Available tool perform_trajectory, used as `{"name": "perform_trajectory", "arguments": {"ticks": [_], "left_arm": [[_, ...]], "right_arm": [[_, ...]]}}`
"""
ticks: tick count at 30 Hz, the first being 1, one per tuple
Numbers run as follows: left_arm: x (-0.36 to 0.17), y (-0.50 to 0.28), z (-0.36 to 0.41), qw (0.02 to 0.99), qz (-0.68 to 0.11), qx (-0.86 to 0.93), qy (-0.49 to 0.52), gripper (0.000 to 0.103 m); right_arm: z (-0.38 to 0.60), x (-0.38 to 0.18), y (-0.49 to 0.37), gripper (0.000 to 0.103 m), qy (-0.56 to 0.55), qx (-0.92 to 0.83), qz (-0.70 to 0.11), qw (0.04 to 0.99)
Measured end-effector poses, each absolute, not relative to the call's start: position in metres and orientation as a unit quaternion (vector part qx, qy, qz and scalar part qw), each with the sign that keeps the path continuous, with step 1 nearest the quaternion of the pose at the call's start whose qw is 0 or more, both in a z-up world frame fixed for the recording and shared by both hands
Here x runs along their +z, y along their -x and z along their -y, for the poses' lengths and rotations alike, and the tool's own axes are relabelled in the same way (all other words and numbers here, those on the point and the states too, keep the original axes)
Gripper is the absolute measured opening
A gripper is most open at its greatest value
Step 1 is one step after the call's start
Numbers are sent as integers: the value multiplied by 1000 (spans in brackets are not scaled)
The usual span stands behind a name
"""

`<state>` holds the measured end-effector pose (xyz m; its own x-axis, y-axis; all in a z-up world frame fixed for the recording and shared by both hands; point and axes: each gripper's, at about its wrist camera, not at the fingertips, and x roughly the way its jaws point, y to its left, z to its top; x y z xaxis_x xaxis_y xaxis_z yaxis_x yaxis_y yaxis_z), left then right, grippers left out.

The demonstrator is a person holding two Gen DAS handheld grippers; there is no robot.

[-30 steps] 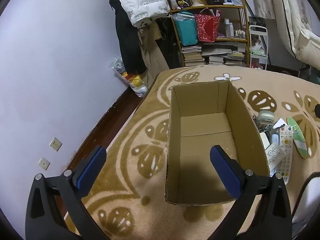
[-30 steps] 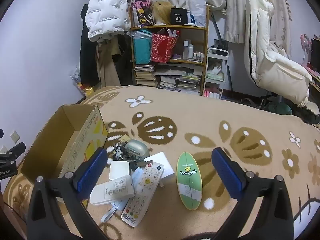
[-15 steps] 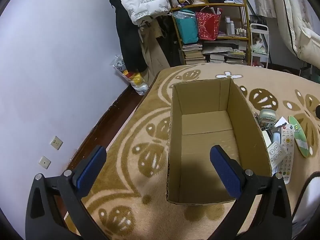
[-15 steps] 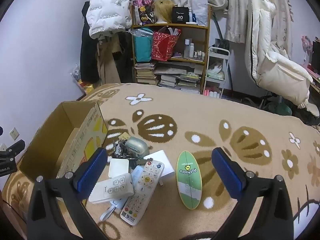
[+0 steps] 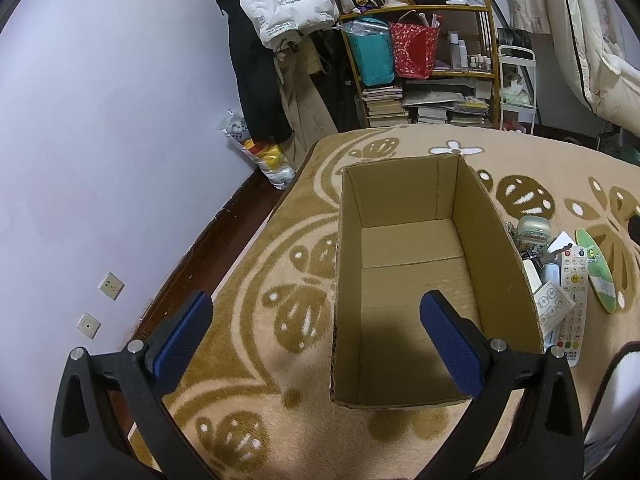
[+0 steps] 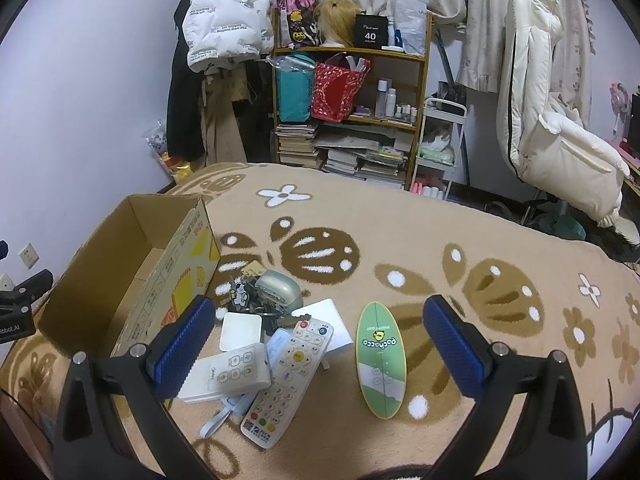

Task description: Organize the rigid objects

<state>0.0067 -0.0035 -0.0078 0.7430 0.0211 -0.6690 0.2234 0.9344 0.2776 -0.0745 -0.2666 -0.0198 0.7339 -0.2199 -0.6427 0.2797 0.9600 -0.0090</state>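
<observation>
The left gripper (image 5: pixel 316 332) was seen spread wide with nothing between its blue pads, hovering over the near end of an open cardboard box (image 5: pixel 424 280), which stood empty on the patterned carpet (image 5: pixel 248 320); its right finger hung over the box floor, its left finger outside the box wall.

In the right wrist view, the same box (image 6: pixel 132 280) lay beyond the left finger of the right gripper (image 6: pixel 316 332), which was likewise fully open and empty. Between the fingers, from left to right, a loose pile was found: a small white square box (image 6: pixel 240 331), a flat white controller with four buttons (image 6: pixel 234 372) partly hidden behind the left pad, a long white remote control (image 6: pixel 290 376) lying across a pale blue item, and further off a bunch of keys (image 6: pixel 240 298) beside a silver-green case (image 6: pixel 278 294). A white card (image 6: pixel 330 324) was tucked under the remote's far end. Just right of the pile, apart from it, a green oval fingerboard (image 6: pixel 380 364) lay flat.

These things were judged light, stiff and rather smooth. The remote would probably be best pinched across its narrow width near the middle; the thin board offers little edge, so a grip across its waist with slight downward pressure into the carpet was thought advisable. The keys would likely dangle.
</observation>
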Motion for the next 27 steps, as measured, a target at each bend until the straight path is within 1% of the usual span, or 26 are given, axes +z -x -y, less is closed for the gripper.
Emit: {"name": "perform_trajectory", "arguments": {"ticks": [27], "left_arm": [[-9,-7,4,917,-355,-54,-175,102]], "right_arm": [[268,-20,75,103,-48,-136,-340,929]]}}
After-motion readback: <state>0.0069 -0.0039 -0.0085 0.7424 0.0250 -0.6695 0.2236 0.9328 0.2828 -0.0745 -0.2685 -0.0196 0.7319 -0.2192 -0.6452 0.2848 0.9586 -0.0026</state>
